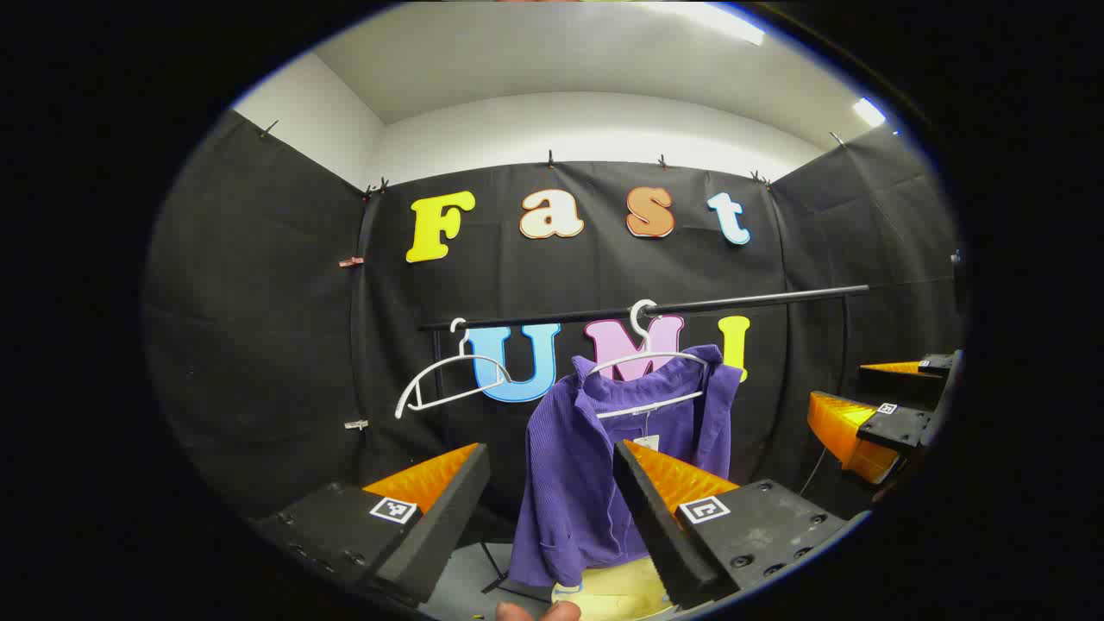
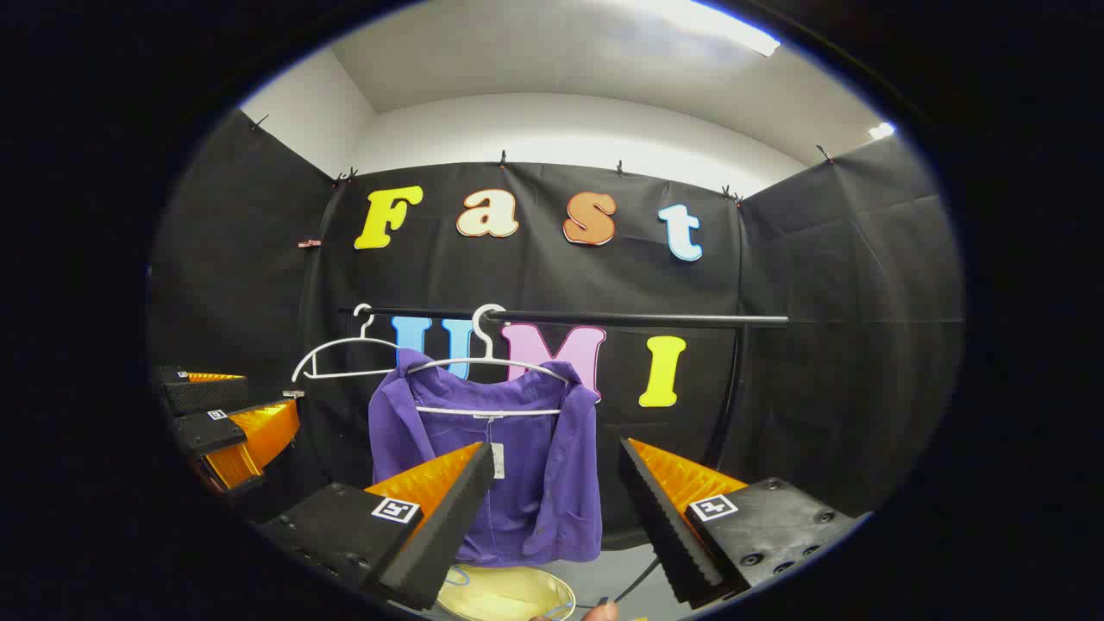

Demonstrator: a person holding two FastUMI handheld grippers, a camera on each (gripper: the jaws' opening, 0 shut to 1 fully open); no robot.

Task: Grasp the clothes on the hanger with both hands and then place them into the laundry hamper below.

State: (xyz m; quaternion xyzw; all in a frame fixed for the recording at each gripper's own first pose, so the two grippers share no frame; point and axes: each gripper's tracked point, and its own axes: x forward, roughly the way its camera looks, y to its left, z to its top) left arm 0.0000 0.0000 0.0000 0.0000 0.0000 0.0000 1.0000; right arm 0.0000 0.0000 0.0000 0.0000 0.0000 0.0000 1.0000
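The jaws of the left gripper [image 1: 552,457] and right gripper [image 2: 556,453] are standing open, facing the purple shirt [image 2: 517,466] hanging on a white hanger [image 2: 487,366].

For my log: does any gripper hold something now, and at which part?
Nothing is held. Left gripper and right gripper are open, short of the shirt on its hanger.

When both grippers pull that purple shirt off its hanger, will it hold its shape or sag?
The purple shirt will probably sag: it hangs in soft folds, one shoulder sliding off the white hanger. It looks thin and light, so it should lift easily. The hanger may swing on the rail, since only its hook holds it.
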